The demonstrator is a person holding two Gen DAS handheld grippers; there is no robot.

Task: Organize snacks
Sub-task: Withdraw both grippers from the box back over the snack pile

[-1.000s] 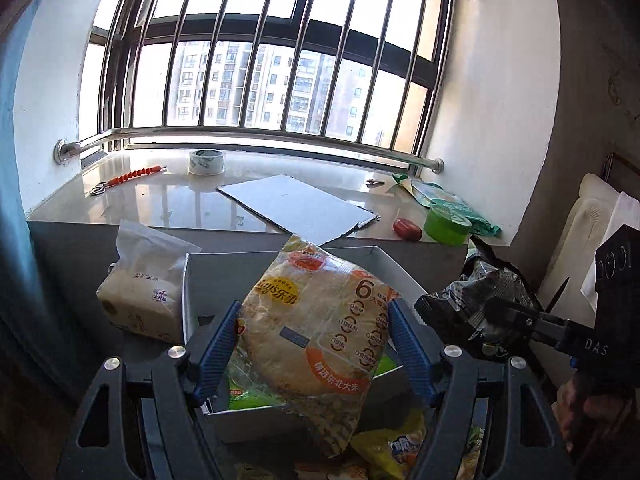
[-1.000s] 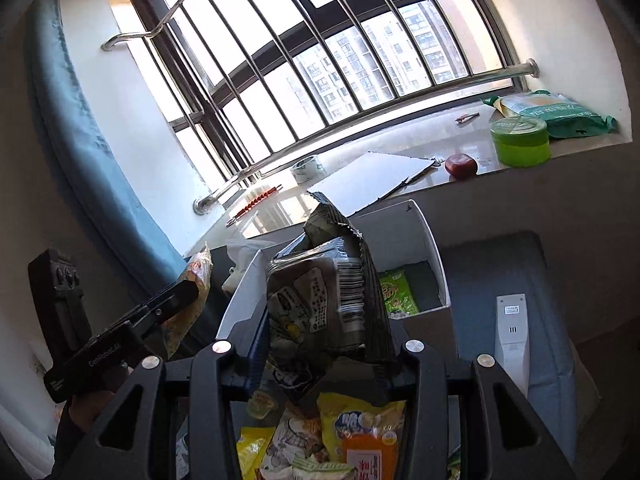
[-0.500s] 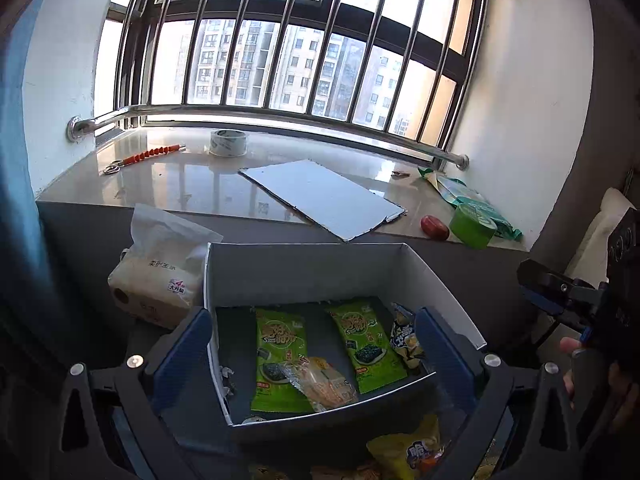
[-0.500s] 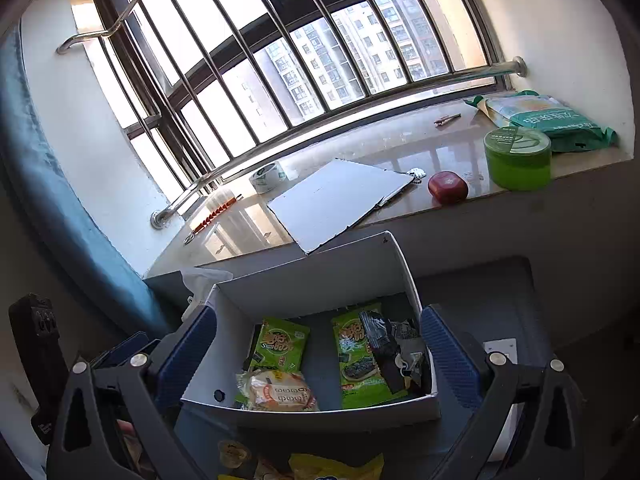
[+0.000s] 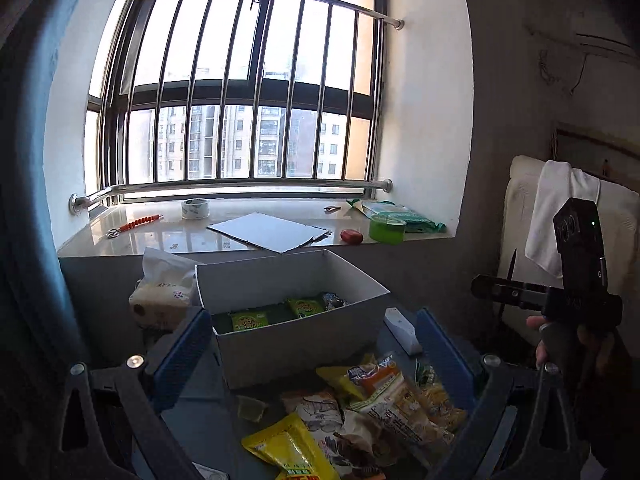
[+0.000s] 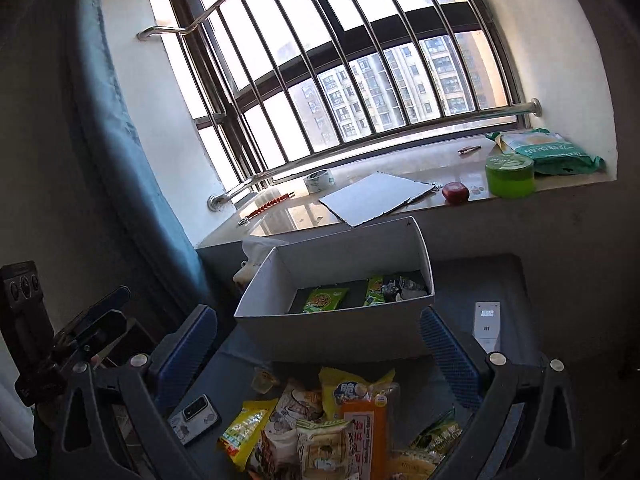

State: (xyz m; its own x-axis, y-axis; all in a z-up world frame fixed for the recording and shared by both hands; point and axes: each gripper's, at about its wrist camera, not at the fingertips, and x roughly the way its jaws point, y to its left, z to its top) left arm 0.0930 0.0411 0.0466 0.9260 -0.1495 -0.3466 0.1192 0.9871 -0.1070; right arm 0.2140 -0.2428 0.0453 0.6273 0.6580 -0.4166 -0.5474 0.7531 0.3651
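In the left wrist view, the left gripper [image 5: 314,354] stands spread wide and empty; a second ago it held a large orange-and-white snack bag, which is gone from between its fingers, and the view has drawn back from the white box [image 5: 296,320]. That box sits toward the far edge of the grey table [image 5: 200,412], below the windowsill [image 5: 200,232], with green packets [image 5: 246,322] lying inside; the released bag is hidden behind the near wall. The loose snack pile [image 5: 360,412] lies at the table's near edge, between the blue pads. In the right wrist view, the right gripper [image 6: 318,350] is likewise released and empty, its dark barcode bag dropped: a dark crumpled packet [image 6: 400,285] now rests in the box's right end beside the green ones. Both deliveries look finished, and the pile [image 6: 328,428] beneath the open jaws, beside a phone [image 6: 195,418], is probably the next source; much remains to sort.
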